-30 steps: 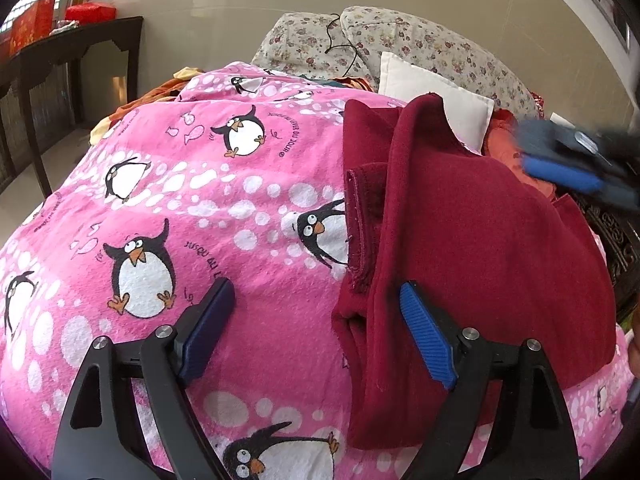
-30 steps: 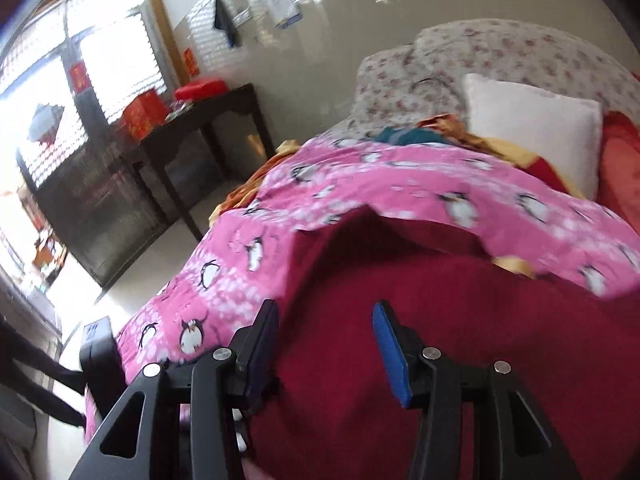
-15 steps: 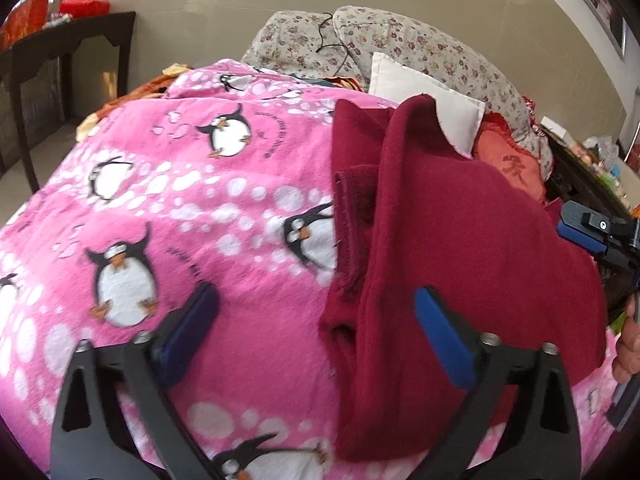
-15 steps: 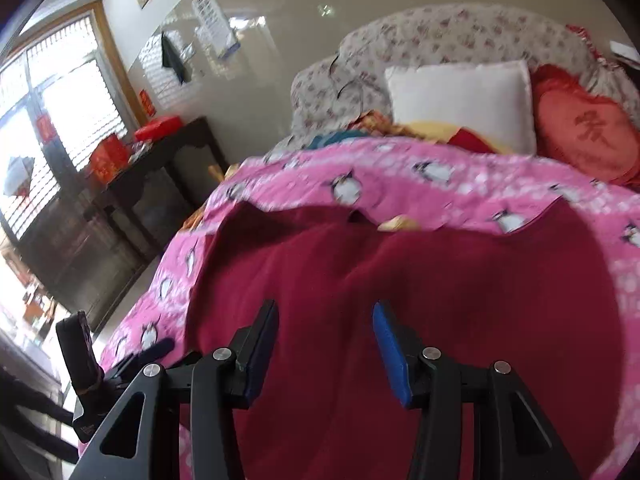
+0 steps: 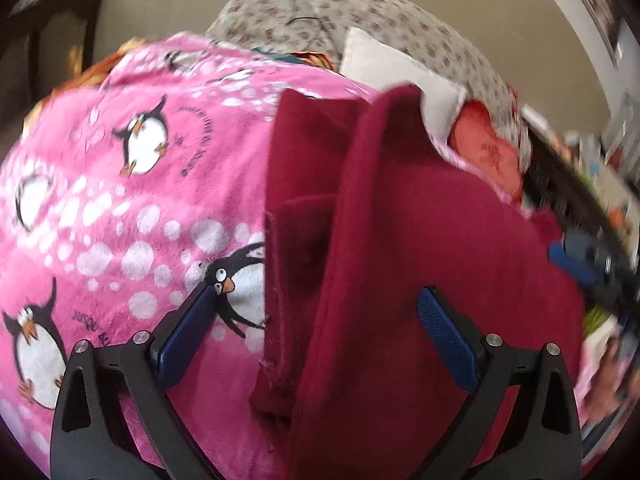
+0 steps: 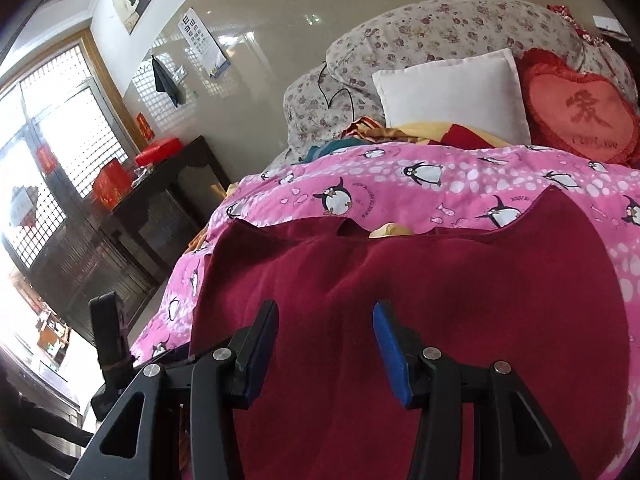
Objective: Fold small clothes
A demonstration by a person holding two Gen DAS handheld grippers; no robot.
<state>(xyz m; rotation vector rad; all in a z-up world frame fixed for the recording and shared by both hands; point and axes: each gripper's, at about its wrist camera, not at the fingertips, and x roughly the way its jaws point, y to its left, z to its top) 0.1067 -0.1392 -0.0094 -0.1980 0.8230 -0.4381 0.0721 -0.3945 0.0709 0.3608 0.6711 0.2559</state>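
Observation:
A dark red fleece garment [image 5: 420, 264] lies on a pink penguin blanket [image 5: 120, 200], with its left side folded over in a thick band. My left gripper [image 5: 316, 320] is open and empty, its fingers straddling that folded edge just above it. In the right wrist view the same garment [image 6: 440, 300] spreads flat over the blanket [image 6: 440, 184]. My right gripper [image 6: 326, 344] is open and empty just above the garment's near part. The right gripper also shows blurred at the garment's right edge in the left wrist view [image 5: 588, 268].
A white pillow [image 6: 452, 92], a red heart cushion [image 6: 580, 116] and a floral quilt [image 6: 420, 32] lie at the bed's head. Loose clothes [image 6: 372, 132] sit behind the blanket. A dark wooden table [image 6: 160, 200] stands left of the bed.
My left gripper moved closer and to the right, over the folded edge. My right gripper swung off the garment to its right side and now looks across it.

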